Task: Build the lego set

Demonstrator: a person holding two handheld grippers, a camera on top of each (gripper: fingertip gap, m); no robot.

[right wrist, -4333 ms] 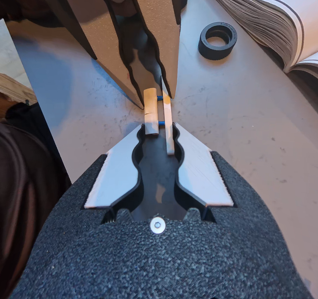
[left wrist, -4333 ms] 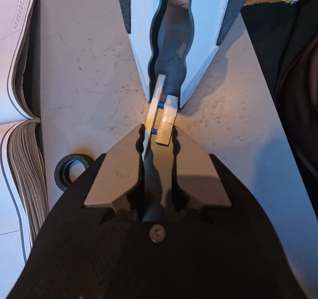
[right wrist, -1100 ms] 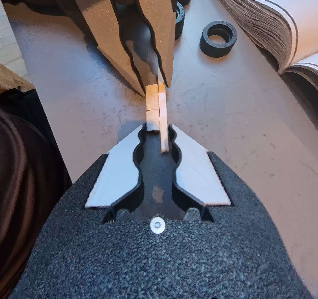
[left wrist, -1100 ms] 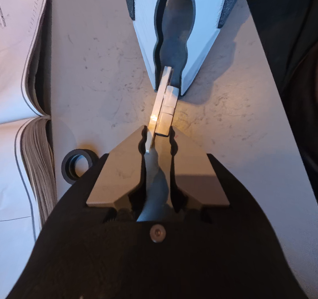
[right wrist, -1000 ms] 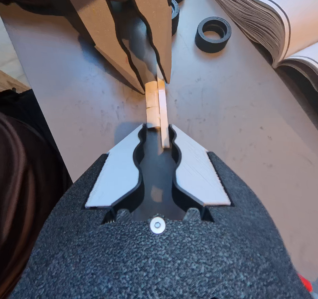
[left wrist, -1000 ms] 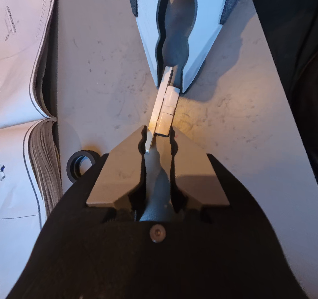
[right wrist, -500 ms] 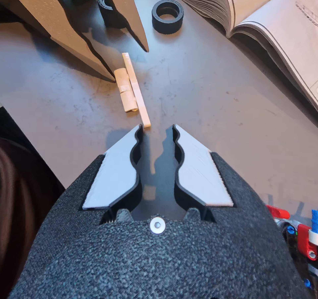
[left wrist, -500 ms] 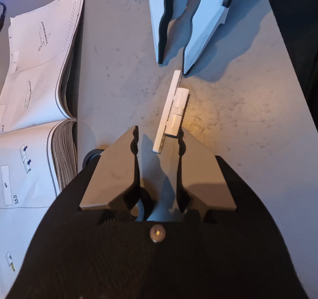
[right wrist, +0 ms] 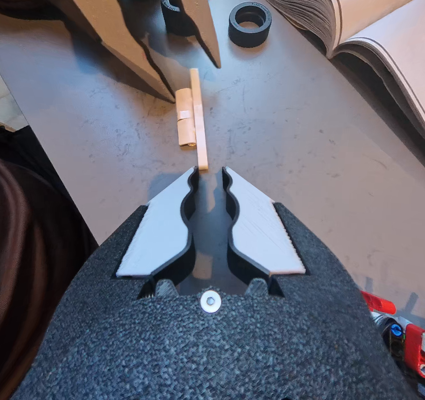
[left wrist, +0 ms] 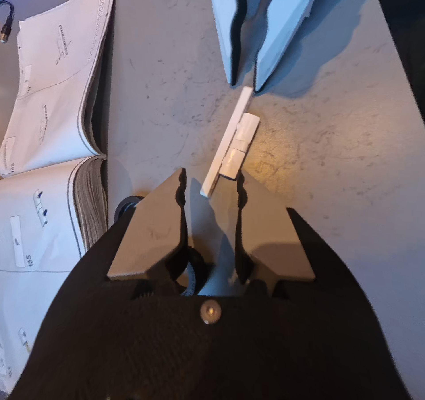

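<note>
A white lego assembly (left wrist: 232, 145), a long thin beam with a shorter rounded piece joined along its side, lies flat on the grey table (left wrist: 322, 135). My left gripper (left wrist: 211, 172) is open and empty, its grey fingers on either side of the assembly's near end. My right gripper (left wrist: 245, 87) faces it from the far end, also open and empty. In the right wrist view the assembly (right wrist: 195, 117) lies just beyond my right gripper (right wrist: 209, 169), with the left gripper (right wrist: 195, 82) open over its far end.
An open instruction book (left wrist: 53, 112) lies left of the left gripper and shows in the right wrist view (right wrist: 345, 20). Black tyres (right wrist: 249, 24) (right wrist: 171, 9) sit by it. Red and blue lego parts (right wrist: 409, 343) lie at the lower right. A person's dark clothing (right wrist: 34, 227) is past the table edge. There is about 8 cm between the tips of the two grippers.
Both grippers pressed the two white pieces together until the blue pins vanished, then opened and let go. They drew back and the assembly now lies on the table.
</note>
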